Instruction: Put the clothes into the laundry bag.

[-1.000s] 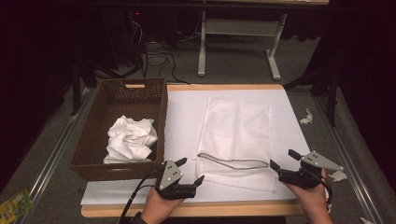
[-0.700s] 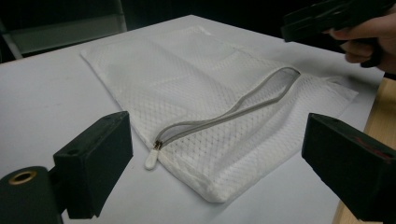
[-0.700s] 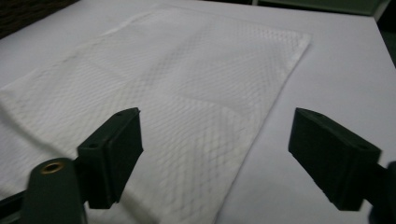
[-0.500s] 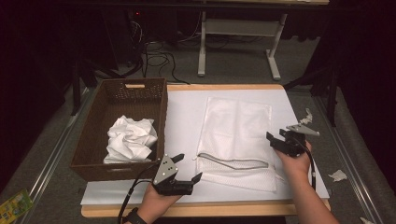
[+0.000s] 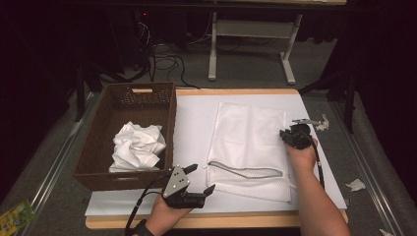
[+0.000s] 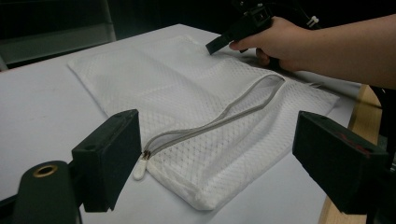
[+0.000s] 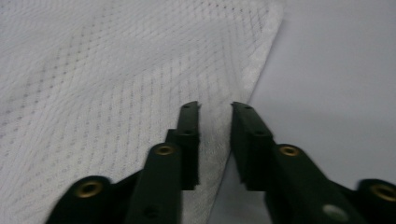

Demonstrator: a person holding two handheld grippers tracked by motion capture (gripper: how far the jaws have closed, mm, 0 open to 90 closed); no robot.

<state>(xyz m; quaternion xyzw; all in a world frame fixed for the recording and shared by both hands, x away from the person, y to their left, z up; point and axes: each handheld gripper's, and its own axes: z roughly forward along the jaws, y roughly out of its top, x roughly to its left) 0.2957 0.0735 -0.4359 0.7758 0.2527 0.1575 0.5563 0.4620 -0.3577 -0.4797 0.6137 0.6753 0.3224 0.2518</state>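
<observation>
Moved up the mesh bag's right edge, the right tool has been closing, a narrow gap left, holding nothing. Left tool gapes empty. Bag lies lengthwise away; bare table beside it.

A white mesh laundry bag lies flat on the white tabletop, right of centre, its long side running from near to far. Its grey zipper curves across the near end, partly open, with the small white pull at the near left corner.
</observation>
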